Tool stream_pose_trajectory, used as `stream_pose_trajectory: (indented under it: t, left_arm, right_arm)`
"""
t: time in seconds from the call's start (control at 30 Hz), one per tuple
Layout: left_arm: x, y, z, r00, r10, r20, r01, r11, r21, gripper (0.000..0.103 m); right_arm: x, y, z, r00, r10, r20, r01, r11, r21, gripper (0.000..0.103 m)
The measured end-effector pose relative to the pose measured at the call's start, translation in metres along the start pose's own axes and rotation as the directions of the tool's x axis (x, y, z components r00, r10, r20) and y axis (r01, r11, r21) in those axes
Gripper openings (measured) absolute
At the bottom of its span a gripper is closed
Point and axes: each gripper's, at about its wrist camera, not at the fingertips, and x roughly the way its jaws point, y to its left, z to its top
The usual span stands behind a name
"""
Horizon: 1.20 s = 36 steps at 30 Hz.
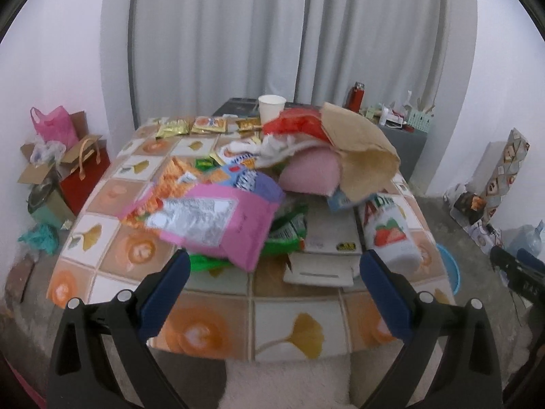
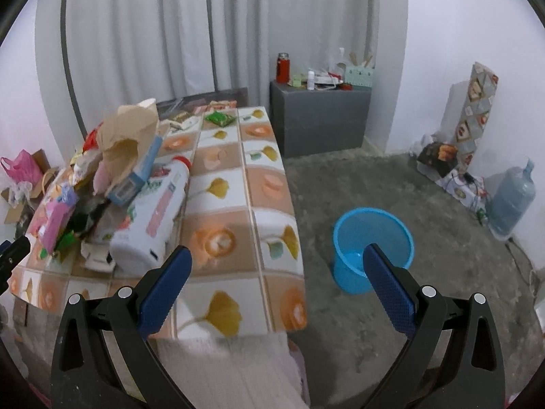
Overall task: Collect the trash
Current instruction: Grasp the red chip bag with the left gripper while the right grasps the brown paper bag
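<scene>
White curtains hang behind a low tabletop (image 1: 211, 320) covered in a cloth of ginkgo leaves and orange discs, with bare grey floor around it. Trash is heaped on the cloth: a pink packet (image 1: 218, 225) with a silvery printed panel nearest the left gripper, an orange snack bag (image 1: 170, 177) behind it, green wrappers (image 1: 289, 228) beneath, a torn paper bag (image 1: 361, 150) on top, a white bottle (image 1: 388, 231) lying on its side, a flat white box (image 1: 327, 259) and a paper cup (image 1: 270, 107) at the far end.

Judging by the pile, the job has barely begun — nothing visible has been cleared, and the blue bin (image 2: 373, 248) on the floor to the right of the tabletop looks to hold nothing. All of the heap is left to move.

Left gripper (image 1: 274, 269) hovers at the near edge, fingers spread wide and holding nothing, aimed at the pink packet and the box. Right gripper (image 2: 276, 266) hangs over the tabletop's right corner, fingers likewise apart and bare, with the bin just beyond its right finger.

Writing is scarce: the bottle shows large red letters "AD" above a strawberry picture — the rest is cut off. Print on the pink packet is too blurred to read.
</scene>
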Motion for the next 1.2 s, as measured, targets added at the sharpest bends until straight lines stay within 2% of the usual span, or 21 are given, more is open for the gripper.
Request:
stream_pose_trajectory:
  t: [0.2, 0.3, 0.5, 0.67, 0.77, 0.9, 1.0, 1.1, 1.2]
  left_arm:
    - [0.008, 0.014, 0.019, 0.999, -0.034, 0.011, 0.034, 0.999, -0.025, 0.098]
    - [0.011, 0.014, 0.038, 0.997, -0.07, 0.043, 0.071, 0.997, -0.018, 0.098]
    - [0.02, -0.001, 0.07, 0.985, -0.139, 0.098, 0.135, 0.99, 0.049, 0.097]
    - [0.044, -0.003, 0.104, 0.979, -0.19, 0.07, 0.189, 0.982, 0.019, 0.088]
    - [0.068, 0.001, 0.126, 0.974, -0.227, 0.029, 0.227, 0.974, -0.025, 0.082]
    - [0.106, 0.003, 0.15, 0.967, -0.25, -0.048, 0.247, 0.967, -0.056, 0.072]
    - [0.131, -0.002, 0.16, 0.964, -0.249, -0.096, 0.245, 0.968, -0.046, 0.069]
    - [0.153, -0.012, 0.16, 0.964, -0.218, -0.153, 0.222, 0.975, 0.009, 0.06]
    - [0.167, -0.01, 0.159, 0.956, -0.228, -0.182, 0.234, 0.972, 0.012, 0.049]
  right_arm:
    - [0.009, 0.016, 0.019, 0.997, 0.079, -0.008, -0.079, 0.997, 0.019, 0.096]
    - [0.016, 0.015, 0.032, 0.991, 0.131, -0.012, -0.131, 0.991, 0.031, 0.095]
    - [0.03, 0.017, 0.064, 0.953, 0.302, -0.021, -0.299, 0.949, 0.099, 0.088]
    - [0.054, 0.024, 0.096, 0.901, 0.432, -0.035, -0.424, 0.896, 0.129, 0.082]
    - [0.076, 0.035, 0.115, 0.852, 0.518, -0.069, -0.504, 0.849, 0.157, 0.078]
    - [0.105, 0.049, 0.129, 0.8, 0.588, -0.122, -0.564, 0.805, 0.186, 0.074]
    - [0.133, 0.06, 0.135, 0.741, 0.647, -0.18, -0.603, 0.759, 0.246, 0.07]
    - [0.147, 0.066, 0.136, 0.711, 0.668, -0.217, -0.611, 0.741, 0.278, 0.061]
    - [0.159, 0.071, 0.133, 0.677, 0.691, -0.252, -0.624, 0.721, 0.302, 0.046]
